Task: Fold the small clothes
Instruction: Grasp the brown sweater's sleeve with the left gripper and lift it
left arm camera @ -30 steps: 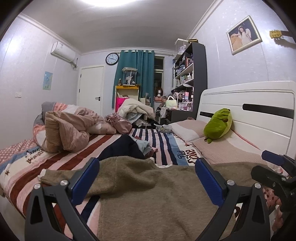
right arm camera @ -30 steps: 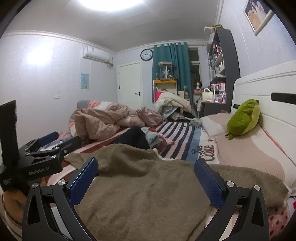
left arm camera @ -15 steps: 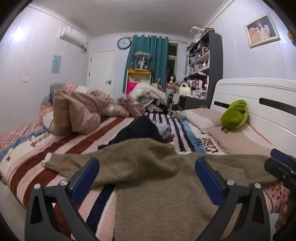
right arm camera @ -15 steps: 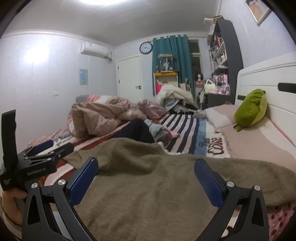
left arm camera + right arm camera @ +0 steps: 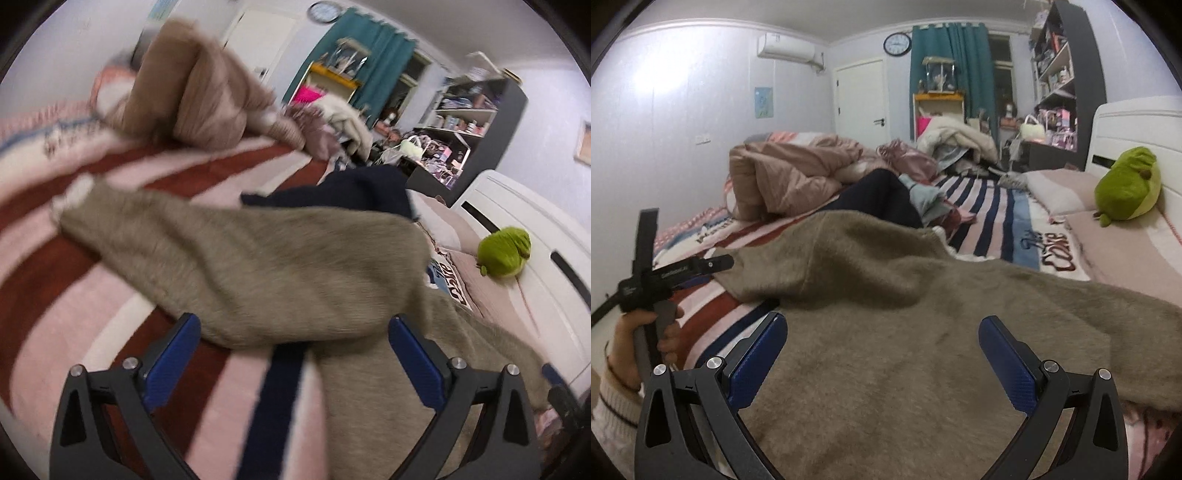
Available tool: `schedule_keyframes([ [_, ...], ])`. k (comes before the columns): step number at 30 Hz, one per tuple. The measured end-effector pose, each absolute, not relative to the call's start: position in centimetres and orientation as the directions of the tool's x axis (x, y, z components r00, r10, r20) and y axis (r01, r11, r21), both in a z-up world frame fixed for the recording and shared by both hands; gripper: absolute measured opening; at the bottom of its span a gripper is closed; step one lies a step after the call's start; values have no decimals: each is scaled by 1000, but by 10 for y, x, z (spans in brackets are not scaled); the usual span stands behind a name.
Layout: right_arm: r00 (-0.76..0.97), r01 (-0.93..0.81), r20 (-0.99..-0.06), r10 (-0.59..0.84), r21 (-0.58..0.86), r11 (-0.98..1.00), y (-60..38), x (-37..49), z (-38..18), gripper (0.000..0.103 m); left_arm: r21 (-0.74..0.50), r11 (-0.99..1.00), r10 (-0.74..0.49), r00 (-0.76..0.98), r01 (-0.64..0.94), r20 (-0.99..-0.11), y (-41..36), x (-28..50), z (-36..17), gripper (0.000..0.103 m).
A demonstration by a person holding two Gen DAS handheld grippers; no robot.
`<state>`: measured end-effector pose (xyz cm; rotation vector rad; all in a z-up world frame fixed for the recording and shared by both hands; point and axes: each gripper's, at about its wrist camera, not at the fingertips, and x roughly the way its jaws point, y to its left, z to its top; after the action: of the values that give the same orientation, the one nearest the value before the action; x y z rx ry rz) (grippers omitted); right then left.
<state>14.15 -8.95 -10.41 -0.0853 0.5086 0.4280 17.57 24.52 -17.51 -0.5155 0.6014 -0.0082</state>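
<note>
A fuzzy brown sweater [image 5: 923,314] lies spread across the striped bed blanket [image 5: 997,218]. Its left sleeve [image 5: 147,229] reaches out to a pale cuff [image 5: 74,190]. My left gripper [image 5: 295,358] is open and tilted, hovering at the sweater's near edge with nothing between its blue pads [image 5: 173,350]. That view is blurred by motion. My right gripper [image 5: 882,363] is open just above the sweater's body, its jaws wide apart and empty. The left gripper [image 5: 679,271] also shows in the right wrist view, held by a hand [image 5: 639,332] beside the left sleeve.
A dark navy garment [image 5: 879,195] and a crumpled pink quilt [image 5: 790,173] lie behind the sweater. A green plush toy [image 5: 1126,184] rests on the pillows by the white headboard [image 5: 1137,122]. More clothes are piled at the bed's far end [image 5: 956,136].
The left gripper has swung down and tilted toward the sweater's left sleeve, blurring its view. The right gripper has dipped a little closer to the sweater. Both stay open.
</note>
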Motion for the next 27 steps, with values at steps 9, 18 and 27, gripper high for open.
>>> schedule_keyframes([
  [9,745,-409,-551,375,66,910,-74,180,-134,103,-585,767,-167,799,-264,-578,305,198,-227,96],
  [18,725,-404,-571,386,101,909,-69,193,-145,103,-656,679,-163,803,-330,-573,353,244,-235,30],
  [27,742,-389,-544,391,126,913,-89,180,-137,103,-524,821,-25,903,-227,-429,318,211,-144,4],
])
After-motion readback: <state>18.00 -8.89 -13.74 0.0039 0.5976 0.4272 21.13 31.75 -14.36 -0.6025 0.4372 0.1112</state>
